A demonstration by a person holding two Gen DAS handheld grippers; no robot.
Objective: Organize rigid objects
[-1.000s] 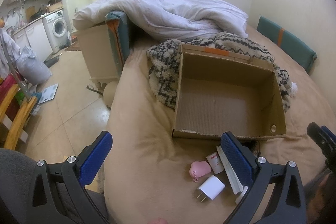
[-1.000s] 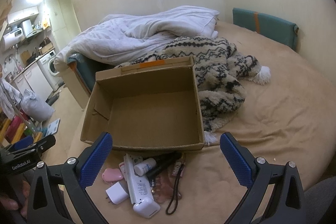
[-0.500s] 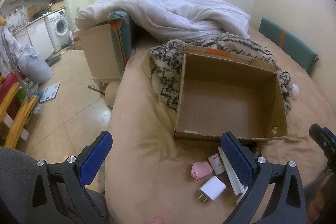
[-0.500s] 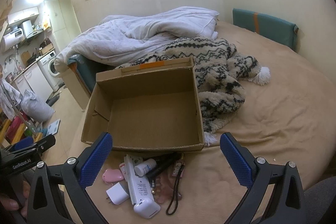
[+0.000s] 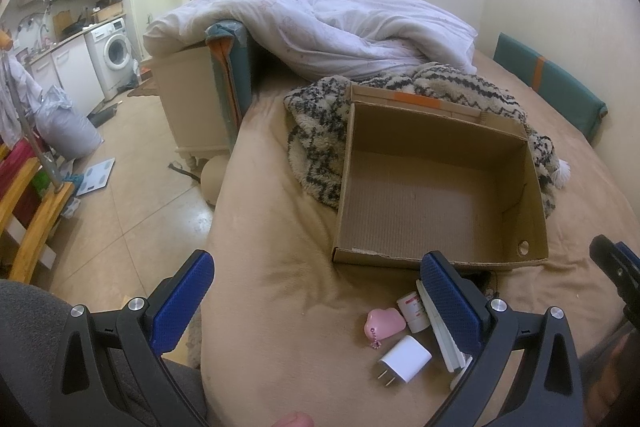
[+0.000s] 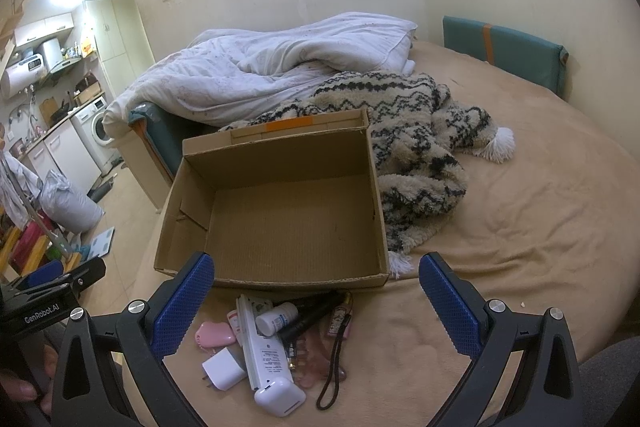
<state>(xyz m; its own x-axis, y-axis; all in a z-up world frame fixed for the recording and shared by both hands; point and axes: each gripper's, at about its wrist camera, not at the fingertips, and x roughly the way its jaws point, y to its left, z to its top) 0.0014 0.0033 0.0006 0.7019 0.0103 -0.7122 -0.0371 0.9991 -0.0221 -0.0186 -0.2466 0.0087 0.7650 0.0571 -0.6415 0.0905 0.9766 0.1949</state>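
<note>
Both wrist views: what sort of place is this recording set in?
Most likely a small one-room flat. The work surface is a bed with a rumpled white duvet, and just past it sits a kitchen corner with a washing machine.

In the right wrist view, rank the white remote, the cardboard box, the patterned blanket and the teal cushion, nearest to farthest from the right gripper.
1. White remote, just below the right gripper.
2. Cardboard box, just ahead.
3. Patterned blanket, beyond, right.
4. Teal cushion, at the far wall.

We see a brown cardboard box (image 6: 280, 219) with an orange tape strip. Our pads (image 6: 182, 303) are blue; the blanket (image 6: 420, 131) zigzags black on cream.
</note>
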